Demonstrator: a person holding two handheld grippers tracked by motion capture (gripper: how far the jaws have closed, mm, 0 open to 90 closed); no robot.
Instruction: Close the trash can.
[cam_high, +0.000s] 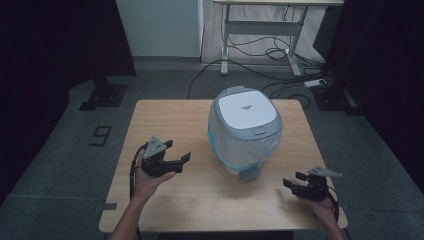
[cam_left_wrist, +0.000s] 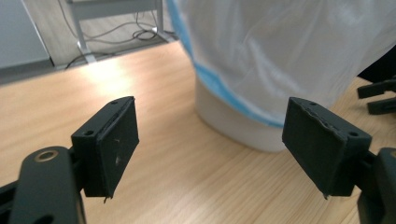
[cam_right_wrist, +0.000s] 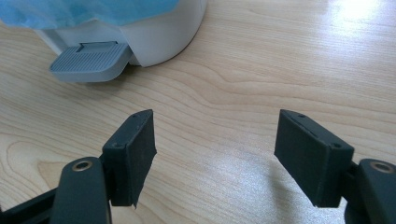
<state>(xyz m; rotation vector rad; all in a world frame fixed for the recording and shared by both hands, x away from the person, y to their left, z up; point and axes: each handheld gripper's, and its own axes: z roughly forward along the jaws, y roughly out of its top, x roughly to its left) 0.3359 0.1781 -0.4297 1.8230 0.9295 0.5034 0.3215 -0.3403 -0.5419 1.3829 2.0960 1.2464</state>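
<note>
A light wooden table (cam_high: 165, 120) stands on a grey floor (cam_high: 60, 150) in a dim room, with a white-framed desk (cam_high: 260, 25) and loose black cables (cam_high: 260, 52) behind it. On the far half of the tabletop, a little right of centre, sits a white pedal bin (cam_high: 245, 127), upright, its grey-rimmed lid (cam_high: 246, 111) closed and a translucent bag liner (cam_high: 235, 147) with a pale blue edge draped down its sides. The bin's grey foot pedal (cam_high: 249, 172) juts from its base toward the person and rests just above the wood. In the left gripper view the liner (cam_left_wrist: 280, 51) hangs over the bin's white base (cam_left_wrist: 233, 126), close ahead of the jaws; in the right gripper view the ribbed pedal (cam_right_wrist: 91, 60) shows at the upper left, well apart from the jaws. The person's forearms enter from the near edge. The left hand (cam_high: 150, 182) holds the left gripper (cam_high: 180, 162) above the table's left part, near the bin's left side and pointing toward it; its jaws are spread, nothing between the pads (cam_left_wrist: 116, 144), bare wood showing in the gap. The right hand (cam_high: 322, 205) holds the right gripper (cam_high: 292, 181) low over the near right corner, pointing left toward the pedal and apart from it; its jaws too stand spread wide, the pads (cam_right_wrist: 135, 158) gripping nothing. Neither gripper touches the bin.
</note>
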